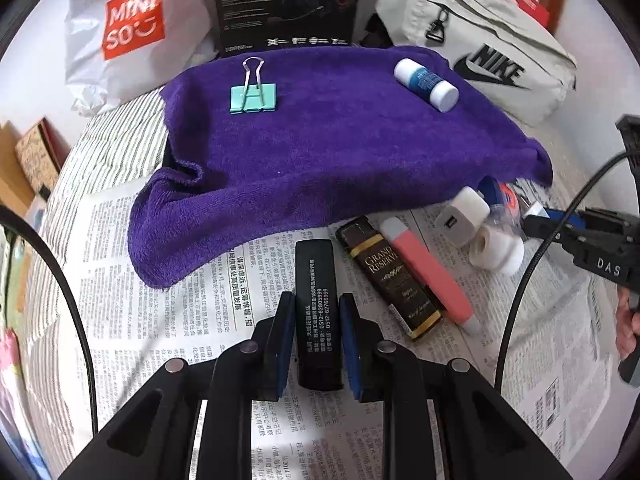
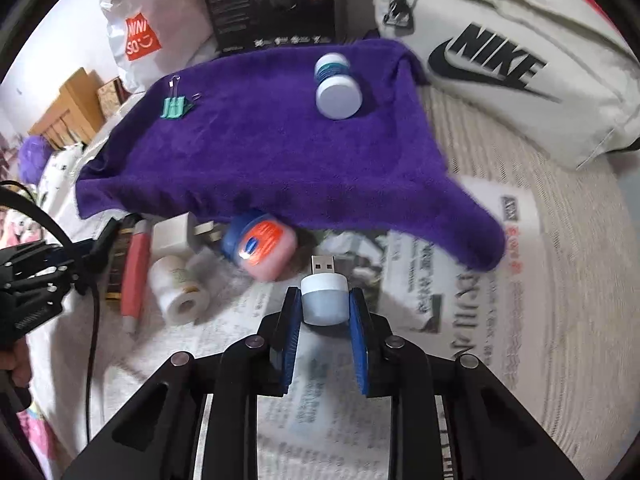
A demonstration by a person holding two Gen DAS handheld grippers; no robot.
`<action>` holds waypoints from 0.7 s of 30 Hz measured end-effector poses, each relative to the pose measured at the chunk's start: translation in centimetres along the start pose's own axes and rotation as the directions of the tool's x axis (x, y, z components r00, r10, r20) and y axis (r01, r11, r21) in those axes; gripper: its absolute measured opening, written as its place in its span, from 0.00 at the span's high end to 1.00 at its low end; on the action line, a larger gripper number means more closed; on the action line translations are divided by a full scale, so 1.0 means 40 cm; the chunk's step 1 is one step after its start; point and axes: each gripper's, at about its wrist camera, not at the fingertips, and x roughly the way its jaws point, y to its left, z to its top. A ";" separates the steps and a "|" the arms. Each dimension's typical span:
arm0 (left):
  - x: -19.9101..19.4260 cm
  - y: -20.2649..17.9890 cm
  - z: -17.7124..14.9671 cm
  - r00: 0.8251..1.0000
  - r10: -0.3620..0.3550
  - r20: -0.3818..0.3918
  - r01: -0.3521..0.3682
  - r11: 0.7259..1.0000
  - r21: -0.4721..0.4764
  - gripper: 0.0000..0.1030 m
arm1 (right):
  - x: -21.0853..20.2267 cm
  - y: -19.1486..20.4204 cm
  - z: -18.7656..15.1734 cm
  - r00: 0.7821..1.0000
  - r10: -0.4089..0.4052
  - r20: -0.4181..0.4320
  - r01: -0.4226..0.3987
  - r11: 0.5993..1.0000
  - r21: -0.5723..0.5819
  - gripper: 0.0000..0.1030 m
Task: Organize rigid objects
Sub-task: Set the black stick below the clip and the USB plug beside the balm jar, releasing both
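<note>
The left gripper [image 1: 316,334] pinches a black box [image 1: 318,312] between its pads, above the newspaper [image 1: 160,320]. The right gripper [image 2: 324,312] clamps a small white USB plug [image 2: 323,294] by its body, connector pointing forward. On the purple towel [image 1: 340,152] lie a green binder clip [image 1: 253,96] and a white bottle [image 1: 426,85], well apart. At the towel's near edge a jar [image 2: 260,250], charger [image 2: 172,236], tape roll [image 2: 178,292], pink stick [image 1: 428,272] and chocolate bar [image 1: 390,276] cluster. Behind stand a shopping bag [image 1: 132,36] and sports bag [image 1: 500,52].

towel [image 1: 320,152]: fuzzy cloth | newspaper [image 1: 160,320]: matt paper | clip [image 1: 253,96]: metal
</note>
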 end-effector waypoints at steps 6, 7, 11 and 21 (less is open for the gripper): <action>-0.007 0.009 0.000 1.000 -0.029 -0.006 0.029 0.999 -0.028 0.79 | -0.002 0.010 0.002 1.000 -0.010 0.003 0.010 1.000 0.000 0.77; -0.012 0.016 -0.003 0.999 -0.038 -0.009 0.038 0.999 -0.037 0.79 | -0.008 0.009 0.001 1.000 0.003 -0.001 -0.003 1.000 0.003 0.77; -0.029 0.040 -0.015 0.998 -0.070 -0.005 0.070 0.995 -0.072 0.79 | -0.041 0.013 -0.001 1.000 0.010 0.020 -0.010 1.000 -0.003 0.77; -0.073 0.052 -0.022 0.998 -0.064 0.004 0.064 0.996 -0.070 0.79 | -0.101 0.012 0.001 0.998 0.048 0.047 -0.048 0.999 0.002 0.77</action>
